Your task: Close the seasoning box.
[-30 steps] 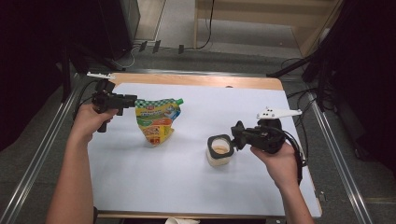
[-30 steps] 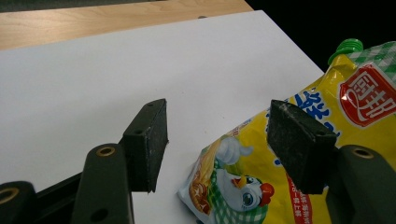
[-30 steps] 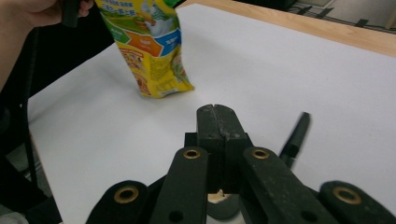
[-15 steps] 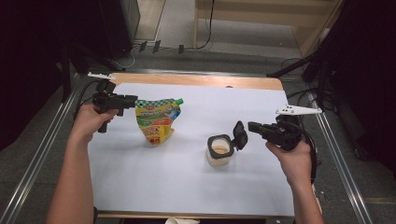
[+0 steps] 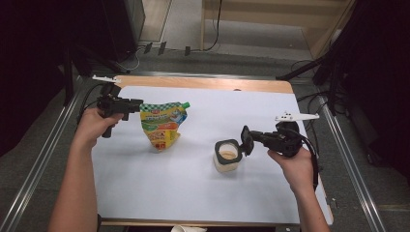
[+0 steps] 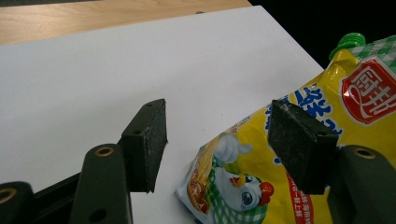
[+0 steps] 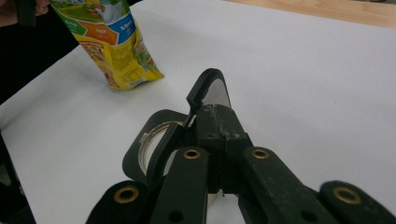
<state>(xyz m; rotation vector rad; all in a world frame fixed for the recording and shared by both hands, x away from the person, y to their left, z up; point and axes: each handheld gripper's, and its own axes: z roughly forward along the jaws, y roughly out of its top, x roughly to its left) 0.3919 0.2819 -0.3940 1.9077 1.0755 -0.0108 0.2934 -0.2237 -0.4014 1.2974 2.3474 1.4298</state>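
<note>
Shut right gripper (image 7: 212, 119) at jar lid (image 7: 210, 91)

The right claw (image 7: 211, 122) hides most of the jar (image 7: 150, 144); the pouch (image 6: 299, 154) is cut off at the frame's edge

pouches lying: one yellow pouch (image 5: 162, 124) | jars standing: one jar (image 5: 226, 157) | grippers working: two, left gripper (image 5: 137, 105), right gripper (image 5: 246, 140)

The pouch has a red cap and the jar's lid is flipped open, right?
Not quite. The cap on the pouch is green, not red; the left gripper view shows it clearly. The jar does have its lid flipped open.
</note>
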